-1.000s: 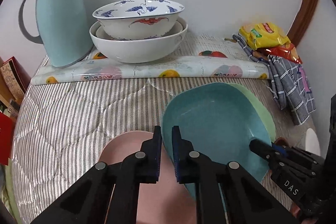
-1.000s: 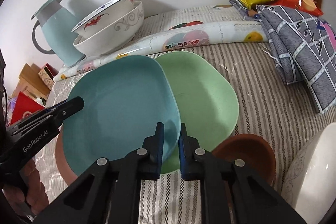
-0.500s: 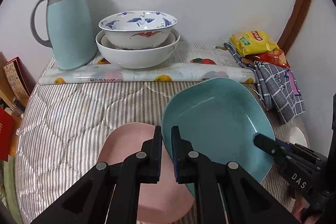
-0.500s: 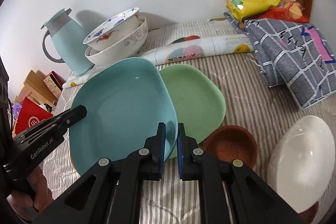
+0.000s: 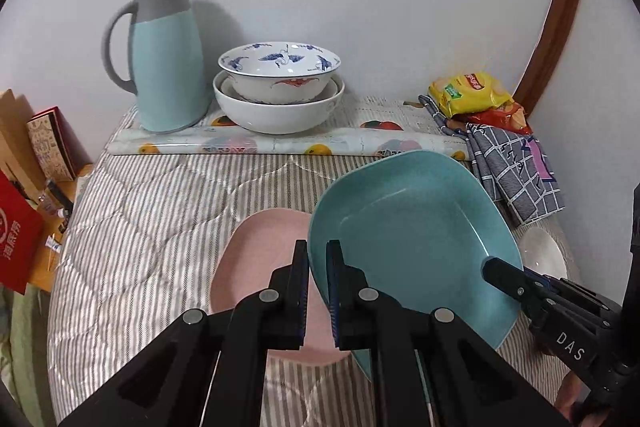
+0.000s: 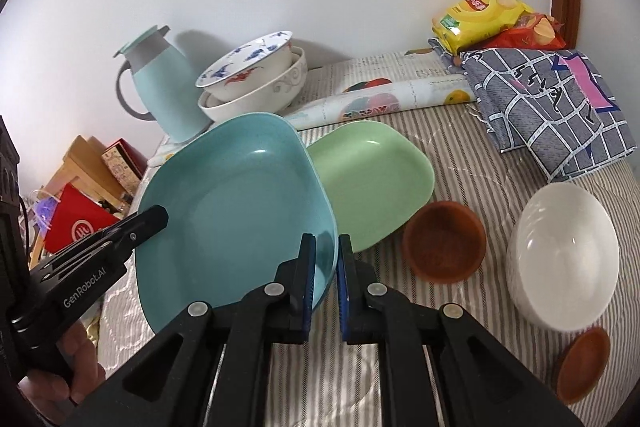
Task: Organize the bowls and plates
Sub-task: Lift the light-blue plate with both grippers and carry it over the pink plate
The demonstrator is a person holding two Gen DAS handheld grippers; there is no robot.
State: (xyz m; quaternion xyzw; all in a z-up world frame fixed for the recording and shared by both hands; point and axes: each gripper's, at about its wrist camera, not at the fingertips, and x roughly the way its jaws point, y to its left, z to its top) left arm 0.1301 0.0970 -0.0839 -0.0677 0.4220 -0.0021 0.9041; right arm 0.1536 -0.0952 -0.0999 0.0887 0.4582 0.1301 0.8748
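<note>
- Left wrist view: the left gripper (image 5: 317, 281) has its two black fingers with blue pads drawn close together, pinching the near-left rim of the teal rounded-square plastic plate (image 5: 412, 239).
- The teal plate is lifted and tilted, its hollow facing the camera, above the striped quilted cloth (image 5: 160, 211).
- Its left edge overlaps the pink rounded plastic plate (image 5: 260, 259), which lies flat on the cloth beneath the fingers.
- The right gripper (image 5: 496, 269) enters from the lower right, and its black tip meets the teal plate's right rim.
- A white glossy bowl (image 5: 542, 253) peeks out just behind that rim.
- At the back, by the wall, a white porcelain bowl with blue birds (image 5: 280, 75) is nested in a larger plain white bowl (image 5: 278, 111), beside a pale blue jug with a grey handle (image 5: 162, 55).

- Right wrist view: the right gripper (image 6: 325, 277) has its fingers narrowly apart, with the teal plate's near-right rim between the pads, clamped.
- The left gripper (image 6: 154, 219) touches the plate's opposite rim.
- The green rounded plastic plate (image 6: 380, 183) lies flat on the cloth, partly behind the teal one.
- A small brown round dish (image 6: 444, 247) sits just beside the green plate; the white bowl is to its right, with another brown dish (image 6: 584, 363) close by.
</note>
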